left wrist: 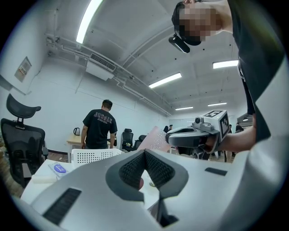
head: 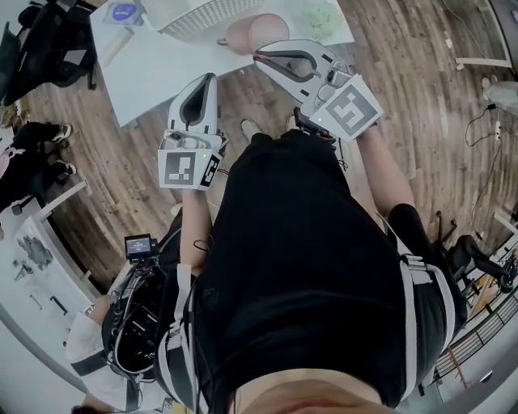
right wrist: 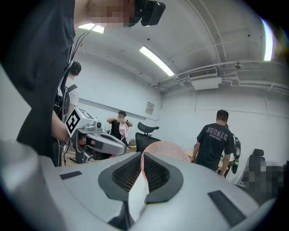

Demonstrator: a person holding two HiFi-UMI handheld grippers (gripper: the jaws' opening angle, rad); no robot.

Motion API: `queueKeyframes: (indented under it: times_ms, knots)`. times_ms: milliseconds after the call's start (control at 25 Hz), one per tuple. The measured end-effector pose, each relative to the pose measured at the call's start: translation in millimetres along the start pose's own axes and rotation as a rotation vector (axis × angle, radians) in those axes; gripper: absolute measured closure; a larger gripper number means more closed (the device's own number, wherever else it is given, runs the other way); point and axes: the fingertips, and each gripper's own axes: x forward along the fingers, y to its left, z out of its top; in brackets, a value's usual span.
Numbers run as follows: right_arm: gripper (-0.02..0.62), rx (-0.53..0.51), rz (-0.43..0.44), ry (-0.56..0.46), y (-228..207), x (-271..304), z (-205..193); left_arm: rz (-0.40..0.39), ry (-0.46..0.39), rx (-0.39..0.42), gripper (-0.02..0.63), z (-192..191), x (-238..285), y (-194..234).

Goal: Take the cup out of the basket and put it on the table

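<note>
The right gripper (right wrist: 142,155) is clamping its jaws on the rim of the pink cup (right wrist: 169,149), with the thin wall pinched between the ribbed pads. In the head view the cup (head: 257,31) is hanging at the tips of the right gripper (head: 261,55), out of the white basket (head: 202,14) and just beside it, over the near edge of the table (head: 150,69). Whether it is touching the tabletop cannot be told. The left gripper (left wrist: 144,151) is pointing level at the same edge, its jaws meeting at the tips with nothing between them, the cup (left wrist: 156,140) lying off to its right.
</note>
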Motion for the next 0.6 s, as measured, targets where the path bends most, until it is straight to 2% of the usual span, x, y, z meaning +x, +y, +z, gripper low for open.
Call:
queueKeyframes:
  times_ms: [80,240,440,600]
  knots:
    - [0.563,0.028,0.001,-0.032,0.8,-12.9,0.8,0.005,-0.001,0.002,0.586,0.7,4.5,-12.0]
    - [0.563,0.155,0.0,-0.104,5.9,-38.8,-0.3,0.023,-0.003,-0.001,0.586,-1.7,11.4,-35.6]
    - [0.563,0.141,0.045,-0.106,6.5,-75.9,-9.3,0.057,-0.003,-0.01,0.586,-2.9,24.9,-70.5]
    - [0.563,0.193,0.06,-0.115,3.1,-93.4,-18.5,0.076,0.004,-0.011,0.586,-9.7,36.6,-88.7]
